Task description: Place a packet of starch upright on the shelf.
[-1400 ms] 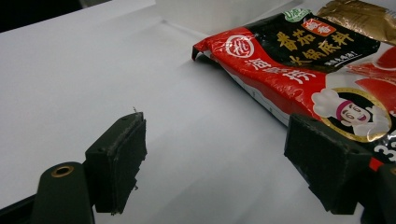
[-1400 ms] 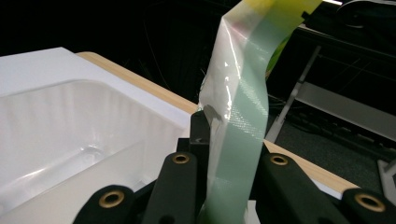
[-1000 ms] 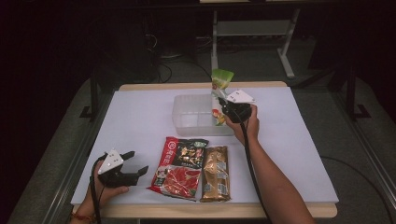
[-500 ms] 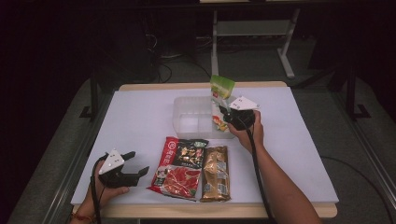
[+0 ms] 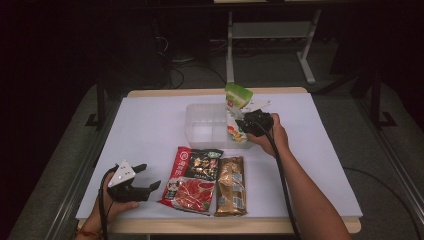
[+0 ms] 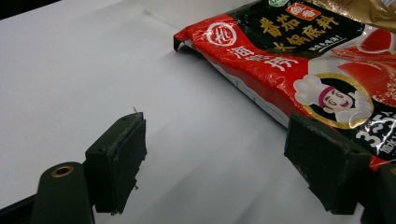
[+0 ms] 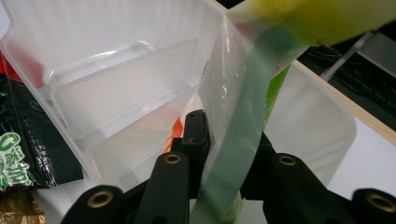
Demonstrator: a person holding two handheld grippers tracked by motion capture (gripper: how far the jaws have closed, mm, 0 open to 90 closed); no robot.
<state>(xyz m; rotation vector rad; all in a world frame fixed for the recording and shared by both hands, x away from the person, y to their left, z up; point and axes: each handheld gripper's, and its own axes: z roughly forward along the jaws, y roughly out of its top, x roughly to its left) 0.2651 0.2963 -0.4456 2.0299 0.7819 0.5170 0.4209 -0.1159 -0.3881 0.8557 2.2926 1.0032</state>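
Observation:
My right gripper (image 5: 244, 123) is shut on a green and white snack packet (image 5: 237, 97). It holds the packet upright at the right end of a clear plastic container (image 5: 205, 119). In the right gripper view the packet (image 7: 243, 122) runs up between the jaws, against the container's wall (image 7: 116, 70). My left gripper (image 5: 148, 178) rests open on the table's front left, with nothing between its jaws. Just to its right lies a red and black soup-base packet (image 5: 193, 179). In the left gripper view that packet (image 6: 289, 60) lies beyond the right jaw of the gripper (image 6: 215, 140).
A gold packet (image 5: 231, 185) lies flat beside the red one near the front edge. The white table (image 5: 150, 130) has free room at its left and right. A metal stand (image 5: 270, 35) sits on the floor behind the table.
The right gripper has lowered the green packet a little toward the container's right end. The left gripper has not moved.

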